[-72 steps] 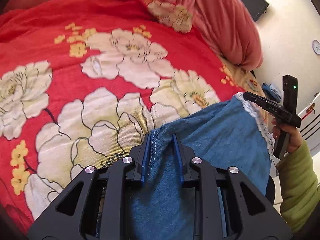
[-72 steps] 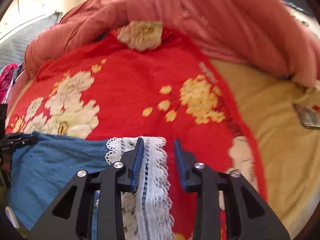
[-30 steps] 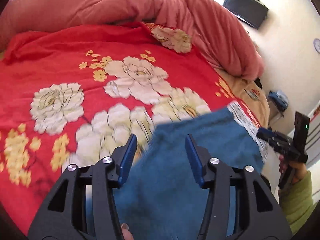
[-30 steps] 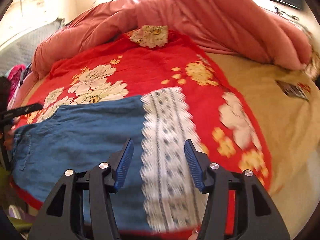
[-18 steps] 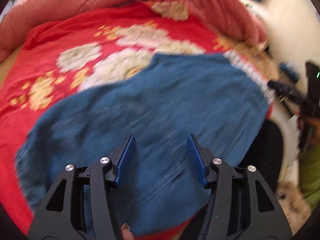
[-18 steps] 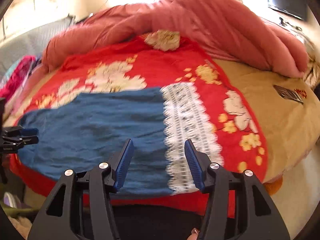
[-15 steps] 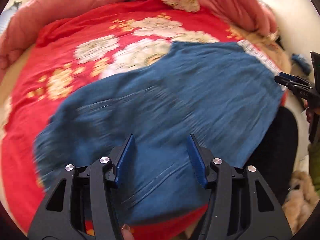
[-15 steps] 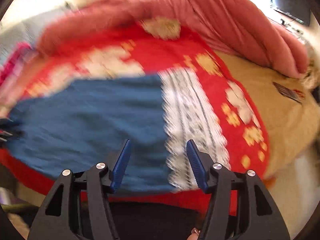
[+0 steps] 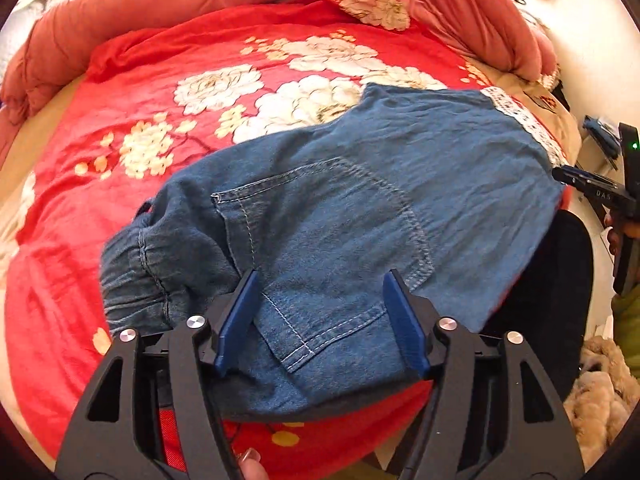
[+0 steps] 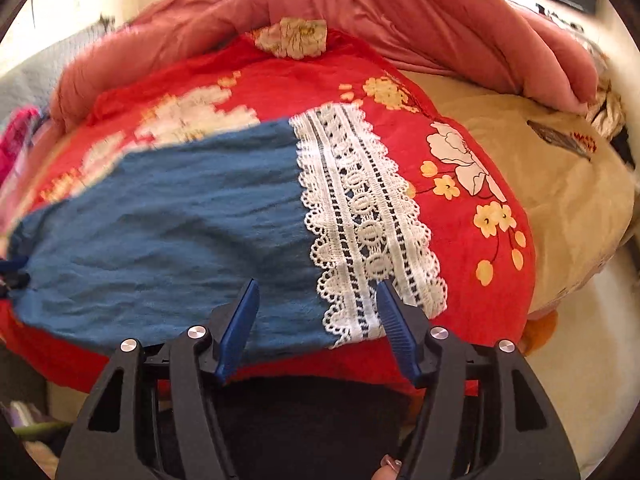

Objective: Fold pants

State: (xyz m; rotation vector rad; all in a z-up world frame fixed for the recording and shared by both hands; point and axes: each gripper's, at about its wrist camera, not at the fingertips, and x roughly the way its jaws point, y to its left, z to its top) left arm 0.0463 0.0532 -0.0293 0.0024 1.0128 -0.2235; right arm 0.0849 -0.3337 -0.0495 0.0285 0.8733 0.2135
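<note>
- The pants (image 9: 360, 216), blue denim, lie spread across the red floral bedspread (image 9: 120, 120) near the front edge of the bed, waistband (image 9: 136, 276) toward the left and lace hem (image 10: 360, 216) toward the right.
- Left gripper (image 9: 320, 320): jaws have just been opening and stand well apart above the seat area and back pocket (image 9: 320, 240); the pads press on nothing and it holds nothing.
- Right gripper (image 10: 316, 324): jaws have likewise just been opening; they hover over the near edge where denim meets lace, empty.
- Risk one: the near edge of the garment sits close to the front edge of the bed. A tug toward the person could drag it over the side.
- Risk two: the waistband is bunched and rumpled. Folding from this state would likely lock creases in and give an uneven stack.
- Risk three: the lace hem is openwork. A fingertip could snag in a hole, or a pinch there could take only one layer, leaving the layer beneath behind.
- Risk four: the bedspread is soft and loose. A deep pinch may gather red cloth along with denim and pull the cover up.
- Risk five: the two grippers are set at different ends; uneven lifting would skew the fold line.
- A pink duvet (image 10: 400, 20) is heaped at the back, well apart from the work area, and poses no evident obstruction.
</note>
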